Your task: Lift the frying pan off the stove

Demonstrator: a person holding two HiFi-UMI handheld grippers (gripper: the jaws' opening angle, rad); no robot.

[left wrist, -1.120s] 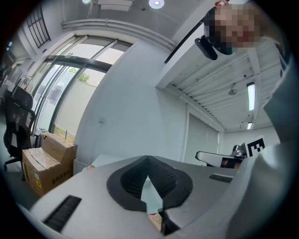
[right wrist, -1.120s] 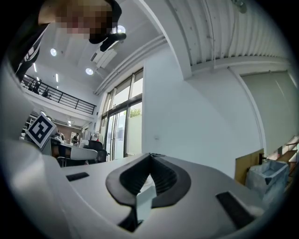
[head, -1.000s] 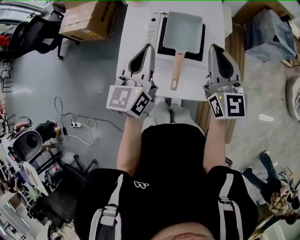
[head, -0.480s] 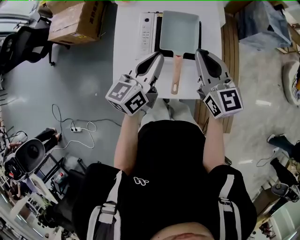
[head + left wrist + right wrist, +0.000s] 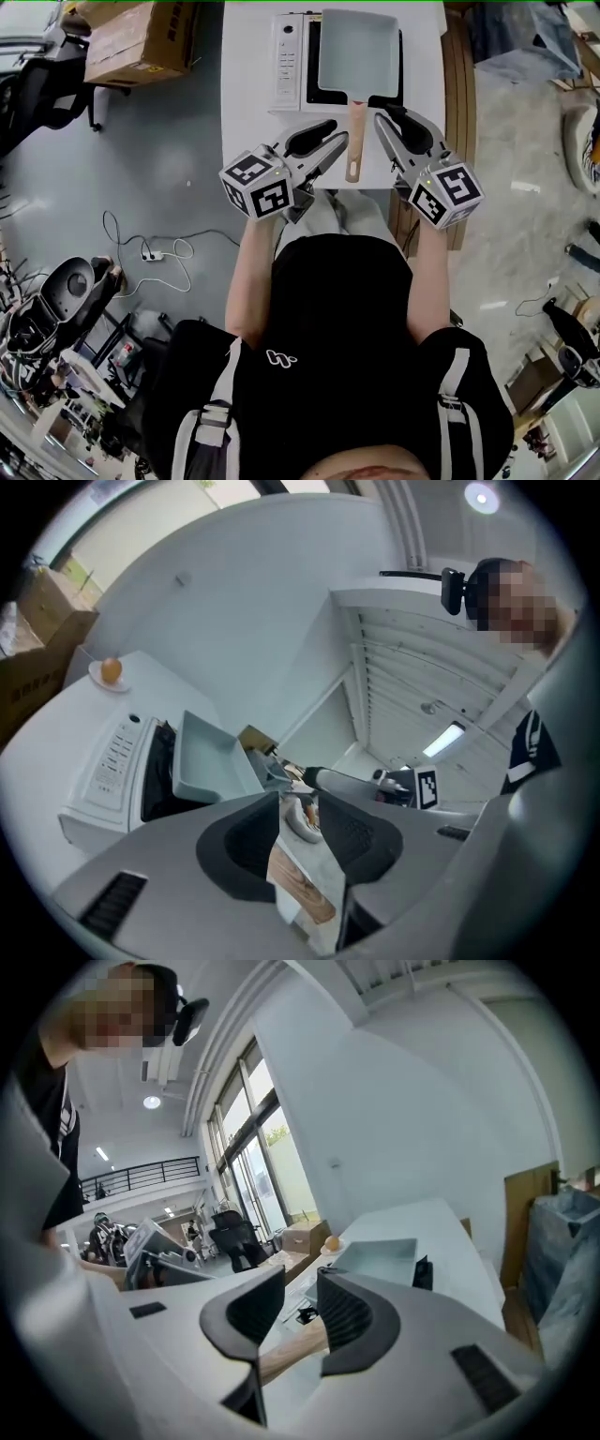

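A pale grey rectangular frying pan sits on the black-topped stove at the far end of the white table. Its wooden handle points toward me. My left gripper comes in from the left with its tips close beside the handle. My right gripper angles in from the right, near where the handle joins the pan. Both sets of jaws are opening. The handle shows through the left gripper's gap and the handle below the right gripper's gap, with no pad pressing on it.
The stove's white control panel is on its left side. An orange egg-like thing on a small plate lies at the table's far end. On the floor are a cardboard box and cables to the left, wooden boards to the right.
Both grippers have moved forward and inward, from wide apart at the table's near edge to either side of the pan handle. Their jaws have parted from shut.
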